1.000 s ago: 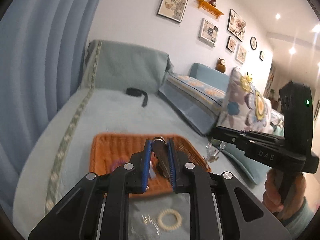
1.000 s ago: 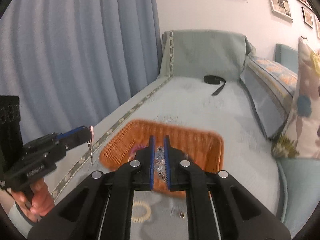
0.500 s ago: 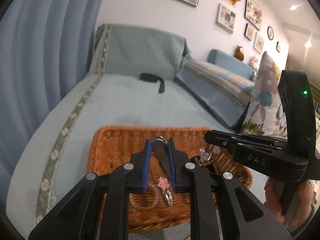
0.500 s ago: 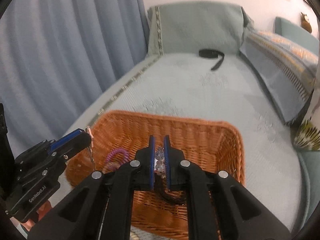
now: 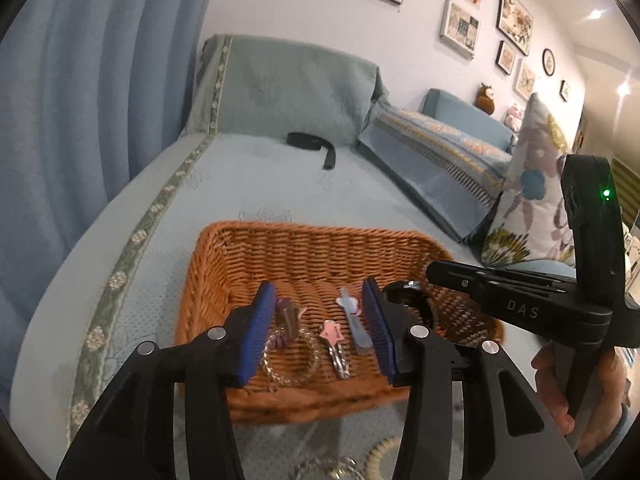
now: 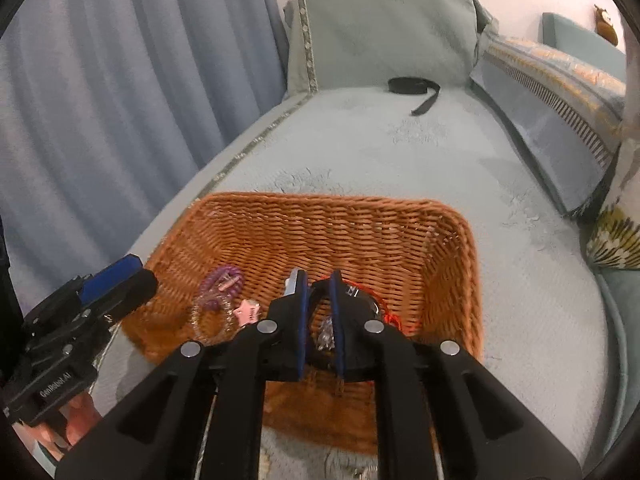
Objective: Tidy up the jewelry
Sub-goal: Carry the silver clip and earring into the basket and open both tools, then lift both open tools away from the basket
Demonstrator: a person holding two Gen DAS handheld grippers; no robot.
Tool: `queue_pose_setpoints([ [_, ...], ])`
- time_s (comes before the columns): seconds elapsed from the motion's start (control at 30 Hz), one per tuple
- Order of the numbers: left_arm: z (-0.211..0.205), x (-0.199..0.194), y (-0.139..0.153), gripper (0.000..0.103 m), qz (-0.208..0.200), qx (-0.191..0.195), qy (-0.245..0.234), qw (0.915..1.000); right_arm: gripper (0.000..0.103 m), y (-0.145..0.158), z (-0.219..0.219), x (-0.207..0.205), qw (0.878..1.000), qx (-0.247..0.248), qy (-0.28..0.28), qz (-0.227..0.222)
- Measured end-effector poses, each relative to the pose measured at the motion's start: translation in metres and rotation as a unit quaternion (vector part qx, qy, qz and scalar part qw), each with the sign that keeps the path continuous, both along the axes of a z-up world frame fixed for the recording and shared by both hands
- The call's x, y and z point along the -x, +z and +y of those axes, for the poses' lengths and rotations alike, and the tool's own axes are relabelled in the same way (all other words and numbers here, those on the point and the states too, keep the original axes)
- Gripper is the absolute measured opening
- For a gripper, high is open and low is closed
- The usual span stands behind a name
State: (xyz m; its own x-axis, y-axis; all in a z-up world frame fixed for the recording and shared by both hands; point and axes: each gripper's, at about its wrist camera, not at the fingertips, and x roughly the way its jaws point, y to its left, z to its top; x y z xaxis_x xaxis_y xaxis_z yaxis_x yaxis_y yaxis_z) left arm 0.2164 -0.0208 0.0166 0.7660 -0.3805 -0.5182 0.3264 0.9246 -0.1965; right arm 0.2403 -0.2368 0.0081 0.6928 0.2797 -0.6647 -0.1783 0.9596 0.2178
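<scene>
On a pale blue bed [image 5: 256, 184], a wicker basket [image 5: 304, 248] holds a clear bracelet [image 5: 290, 364], purple coil [image 6: 220, 286] and pink star clip [image 5: 334, 338], as the left gripper [image 5: 318, 330] hangs spread wide above them and the right gripper [image 6: 319, 322], jaws slightly parted, hovers over a crystal trinket [image 6: 326, 334].

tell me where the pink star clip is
In the left wrist view, the star clip lies inside the basket, between the clear bracelet and the blue clip.

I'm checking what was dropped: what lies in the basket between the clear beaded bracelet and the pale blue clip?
In the left wrist view, the pink star hair clip lies between bracelet and blue clip.
</scene>
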Motion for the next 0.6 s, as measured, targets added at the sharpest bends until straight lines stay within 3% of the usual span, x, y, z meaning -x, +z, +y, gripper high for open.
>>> queue_pose_setpoints([
  [0.1, 0.005, 0.020, 0.018, 0.049, -0.014, 0.004, -0.001, 0.9999, 0.011, 0.018, -0.001, 0.024, 1.000, -0.004, 0.010, -0.016],
  [0.23, 0.014, 0.055, 0.041, 0.054, -0.036, 0.013, -0.004, 0.9992, 0.031, 0.038, -0.005, 0.060, 0.999, 0.000, 0.016, -0.043],
  [0.33, 0.022, 0.080, 0.050, 0.066, -0.046, 0.018, -0.001, 0.9988, 0.032, 0.044, -0.009, 0.087, 0.998, -0.005, 0.018, -0.053],
  [0.47, 0.029, 0.107, 0.043, 0.069, -0.039, 0.014, 0.006, 0.9991, 0.032, 0.031, -0.016, 0.113, 0.999, 0.000, 0.014, -0.048],
  [0.6, 0.035, 0.118, 0.014, 0.069, -0.010, 0.005, 0.013, 0.9999, 0.032, -0.002, -0.020, 0.124, 1.000, 0.008, 0.010, -0.019],
])
